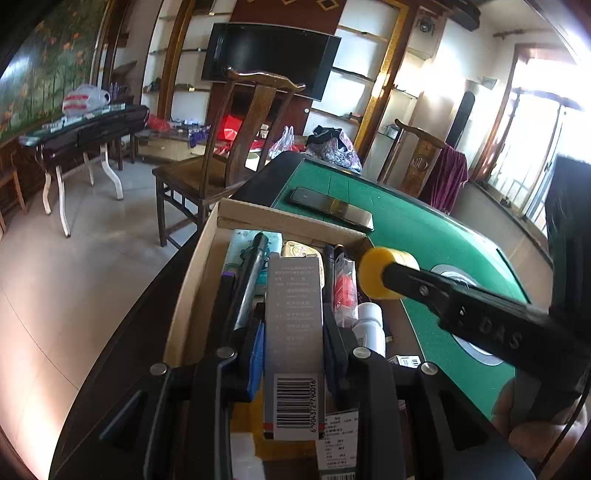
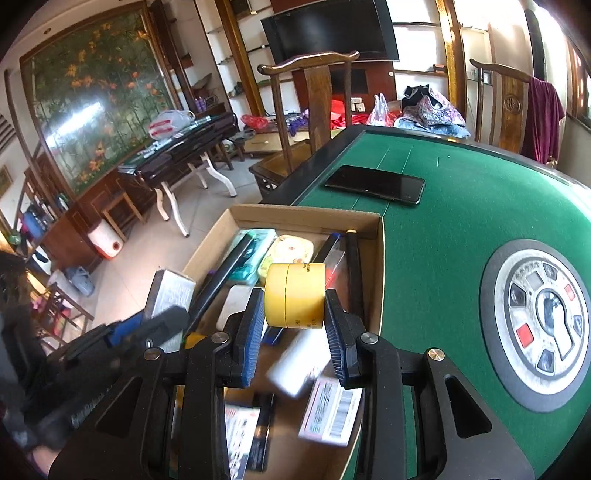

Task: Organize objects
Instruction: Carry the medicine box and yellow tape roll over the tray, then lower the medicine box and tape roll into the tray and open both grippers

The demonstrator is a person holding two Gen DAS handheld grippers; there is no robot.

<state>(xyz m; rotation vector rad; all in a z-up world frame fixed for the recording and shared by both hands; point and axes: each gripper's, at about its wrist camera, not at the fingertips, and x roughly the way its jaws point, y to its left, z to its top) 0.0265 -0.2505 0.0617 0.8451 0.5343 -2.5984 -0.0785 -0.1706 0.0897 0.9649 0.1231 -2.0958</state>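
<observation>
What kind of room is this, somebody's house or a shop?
Most likely a home living room. A green-felt mahjong table fills the foreground, carved wooden chairs stand round it, and a wall television hangs among shelves. Bags and clothes lie about, as in a lived-in house.

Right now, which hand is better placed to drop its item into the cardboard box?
Right: its tongs hold the yellow jar over the cardboard box; the left tongs grip the grey carton.

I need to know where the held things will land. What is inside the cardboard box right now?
In the cardboard box: a teal packet, a yellow tin, black pens, and a white bottle. The grey carton and yellow jar hide the rest.
</observation>
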